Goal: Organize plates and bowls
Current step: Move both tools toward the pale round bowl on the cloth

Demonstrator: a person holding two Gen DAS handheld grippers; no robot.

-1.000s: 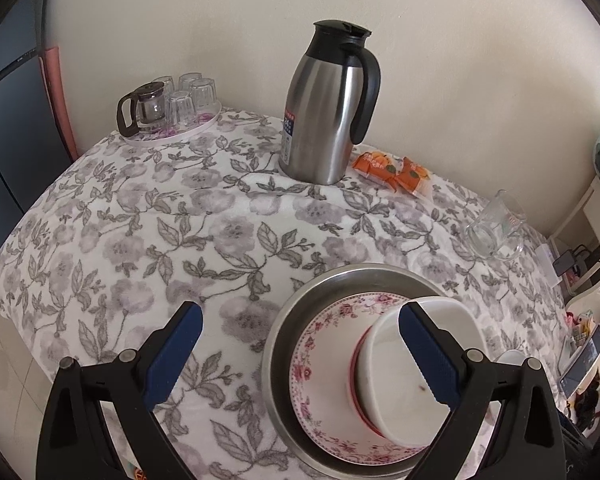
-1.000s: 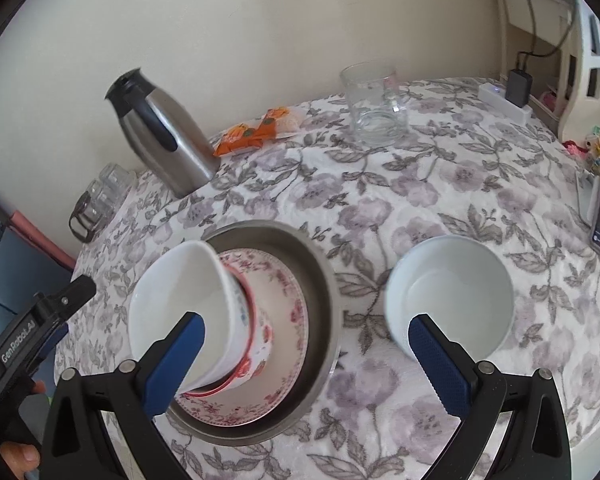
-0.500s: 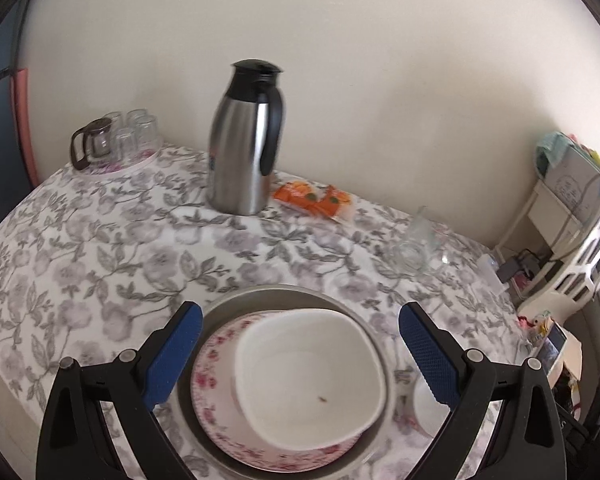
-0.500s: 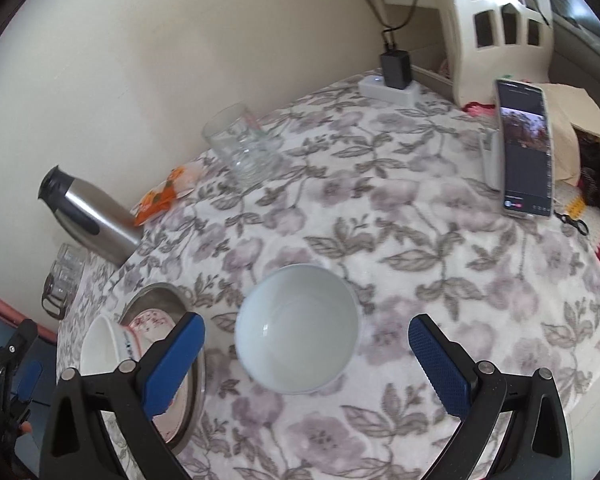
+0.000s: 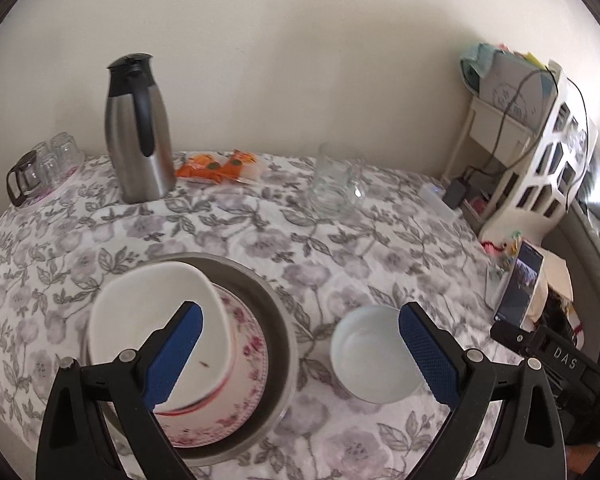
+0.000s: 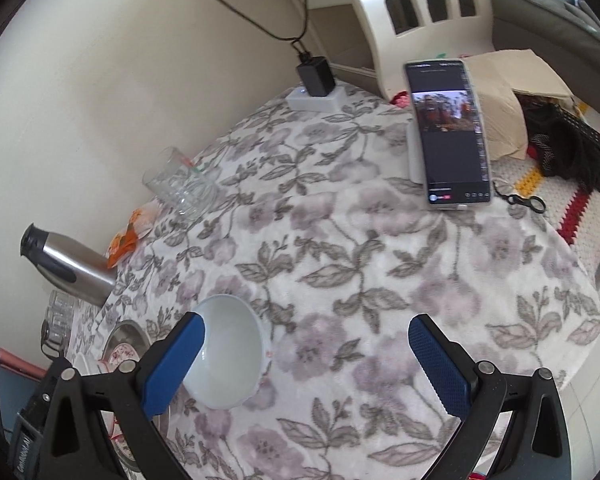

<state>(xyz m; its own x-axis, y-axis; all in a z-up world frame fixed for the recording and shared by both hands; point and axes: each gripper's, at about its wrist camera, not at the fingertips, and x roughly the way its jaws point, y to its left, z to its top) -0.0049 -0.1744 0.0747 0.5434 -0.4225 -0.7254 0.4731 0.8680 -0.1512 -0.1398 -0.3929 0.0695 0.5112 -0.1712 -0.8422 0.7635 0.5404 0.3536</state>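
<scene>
Metal pan [image 5: 278, 312] holds pink-floral plate [image 5: 248, 344]; on the plate, a white squarish bowl [image 5: 140, 312] (red band at base) sits tilted. Round white bowl [image 5: 370, 354] upright and empty on the tablecloth, just right of the pan.

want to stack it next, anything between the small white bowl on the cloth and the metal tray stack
Nothing visible: only bare floral tablecloth lies between the small round white bowl and the round metal tray holding the pink-flowered plate and tilted white bowl.

1. Left gripper [image 5: 300, 350], jaws wide apart, nothing between them.
2. White square bowl [image 5: 156, 320], tilted, on floral plate [image 5: 244, 356] inside metal basin [image 5: 278, 344].
3. Round white bowl [image 5: 370, 354] just beside basin, on floral tablecloth [image 5: 260, 232].
</scene>
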